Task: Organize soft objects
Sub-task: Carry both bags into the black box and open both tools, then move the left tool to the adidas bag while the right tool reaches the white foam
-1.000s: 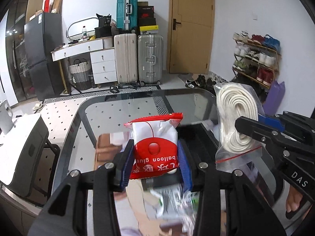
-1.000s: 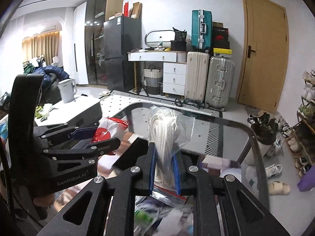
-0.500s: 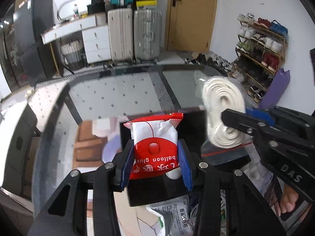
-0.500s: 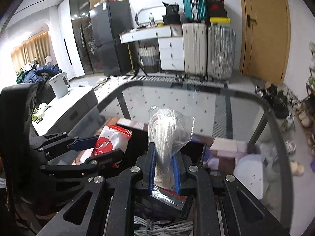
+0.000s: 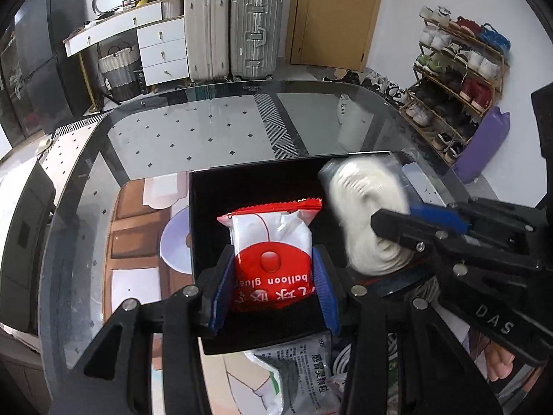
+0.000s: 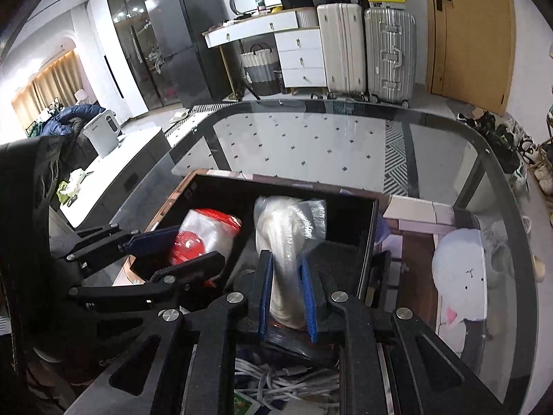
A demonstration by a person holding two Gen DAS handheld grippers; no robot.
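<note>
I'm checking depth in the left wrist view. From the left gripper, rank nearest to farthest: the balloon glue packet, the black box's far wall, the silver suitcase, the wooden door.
1. Balloon glue packet, between the left gripper jaws.
2. Black box far wall, just beyond the packet.
3. Silver suitcase, on the floor past the glass table.
4. Wooden door, behind and right of it.

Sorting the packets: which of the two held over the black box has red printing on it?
The white-and-red balloon glue packet in the left tool; the right tool holds a clear bag of white rope.

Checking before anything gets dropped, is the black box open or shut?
Open. The box shows no lid, and its dark interior is visible around the red packet and rope bag.
</note>
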